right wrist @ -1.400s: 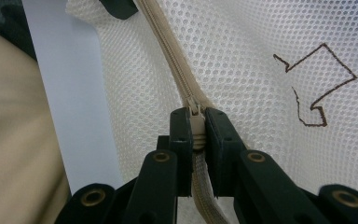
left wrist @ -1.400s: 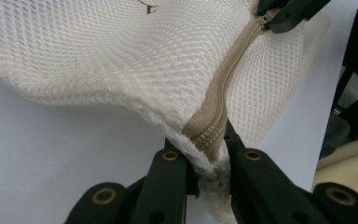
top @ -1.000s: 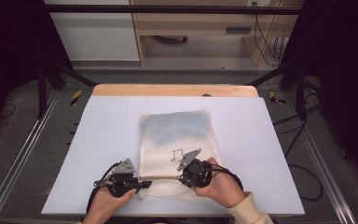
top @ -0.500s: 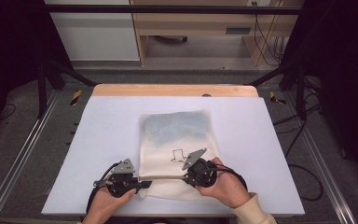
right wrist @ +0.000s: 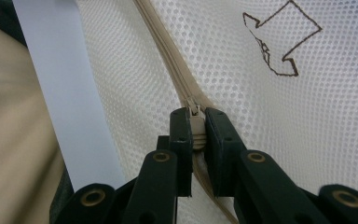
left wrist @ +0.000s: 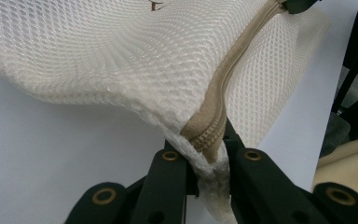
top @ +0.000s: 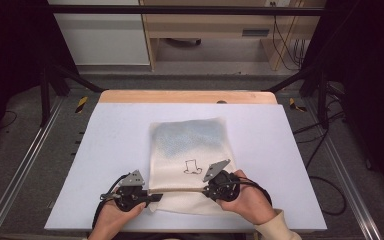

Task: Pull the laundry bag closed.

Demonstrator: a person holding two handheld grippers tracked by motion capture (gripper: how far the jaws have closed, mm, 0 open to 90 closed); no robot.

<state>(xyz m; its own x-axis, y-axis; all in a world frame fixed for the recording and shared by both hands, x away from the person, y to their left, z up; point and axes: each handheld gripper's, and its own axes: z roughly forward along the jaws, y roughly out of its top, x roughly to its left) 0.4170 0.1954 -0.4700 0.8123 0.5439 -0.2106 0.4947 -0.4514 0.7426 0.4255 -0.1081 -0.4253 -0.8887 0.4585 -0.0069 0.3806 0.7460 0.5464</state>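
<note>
White table (top: 105,150) carries a mesh bag (top: 190,150) at lower centre. Nearest, the left hand-held gripper (top: 152,197) pinches the bag's corner; the right hand-held gripper (top: 206,190) clamps the zipper pull (right wrist: 196,122), just beyond.

White mesh zipper bag (top: 190,150), flat on table

Each hand-held gripper (top: 152,196) has black jaws with brass rivets, a grey three-cornered plate, a black cable; one cream sleeve (top: 275,229).
</note>
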